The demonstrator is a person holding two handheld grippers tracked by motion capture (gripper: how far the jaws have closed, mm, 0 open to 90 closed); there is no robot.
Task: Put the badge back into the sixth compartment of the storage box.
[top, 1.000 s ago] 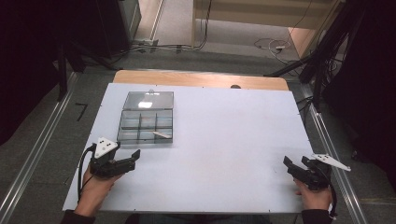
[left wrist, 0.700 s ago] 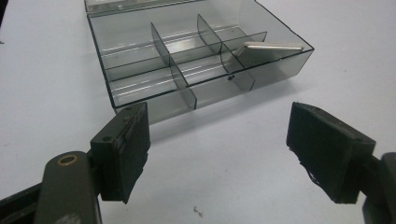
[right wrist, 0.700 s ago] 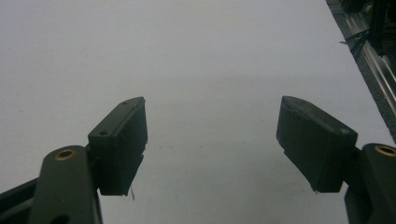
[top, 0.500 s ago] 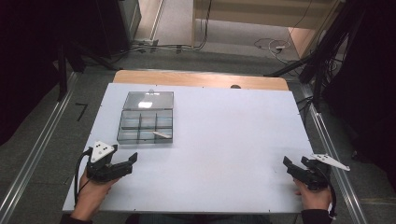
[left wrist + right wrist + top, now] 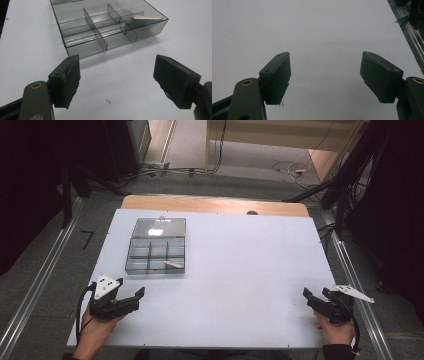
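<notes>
A smoky clear compartment box (image 5: pixel 156 254) lies on the left half of the white table (image 5: pixel 240 270), with its lid (image 5: pixel 160 226) folded open behind it. A small pale flat piece (image 5: pixel 174 264) rests in its near right compartment. My left gripper (image 5: pixel 136 299) sits near the front left corner, just short of the box, open and holding nothing. The left gripper view has the box (image 5: pixel 107 30) and the piece (image 5: pixel 146 18) ahead of the spread left gripper (image 5: pixel 117 72). My right gripper (image 5: pixel 315 296) rests by the front right corner, open over bare table (image 5: pixel 325 67).
A wooden strip (image 5: pixel 215 205) runs along the table's far edge, with a small dark spot (image 5: pixel 252 212) on it. Metal rails (image 5: pixel 40 285) flank both sides. Cables (image 5: pixel 290 169) lie on the floor beyond. The table's wide middle is bare white surface.
My left gripper has drifted slightly back toward the near left corner, away from the box. The right gripper has stayed put.
</notes>
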